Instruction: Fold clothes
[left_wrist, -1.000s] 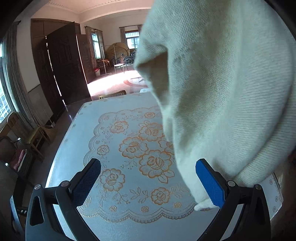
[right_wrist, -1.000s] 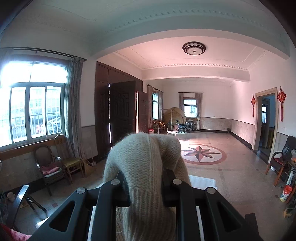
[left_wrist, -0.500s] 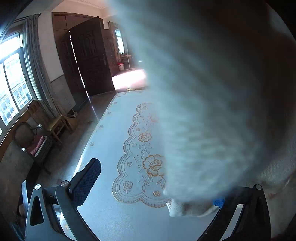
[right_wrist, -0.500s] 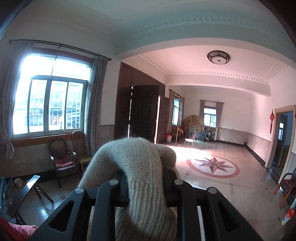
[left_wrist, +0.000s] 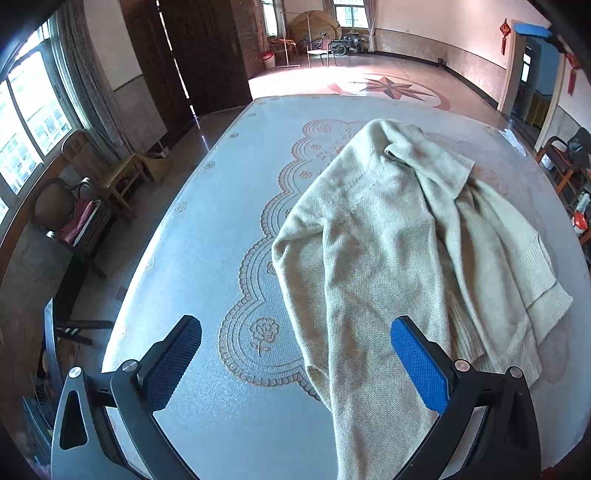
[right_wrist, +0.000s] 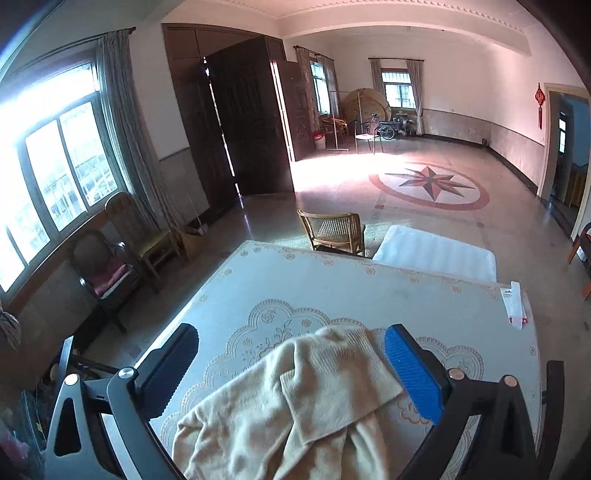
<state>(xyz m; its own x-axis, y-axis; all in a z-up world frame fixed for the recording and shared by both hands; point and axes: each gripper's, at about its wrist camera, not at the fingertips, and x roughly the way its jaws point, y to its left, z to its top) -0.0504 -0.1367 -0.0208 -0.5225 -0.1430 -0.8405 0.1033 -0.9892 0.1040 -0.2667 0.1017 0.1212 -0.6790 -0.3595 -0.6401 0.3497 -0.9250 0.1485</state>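
wrist views angled down, near, sharing sweater (left_wrist: 388, 236)

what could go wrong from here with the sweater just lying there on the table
1. The sweater lies crumpled, one layer flopped over another; folding now would lock in the bunching.
2. Its near end runs out of the left wrist view at the bottom, so it may overhang the table and slide.
3. Both the left gripper and the right gripper are open with knit between the fingers; closing blindly could pinch several layers.

A cream, coarse-knit woollen sweater (left_wrist: 388, 236) lies matt on a frosted, embossed plastic tablecloth (left_wrist: 207, 266); the gripper pads (left_wrist: 419, 369) are textured blue rubber on matt black plastic.
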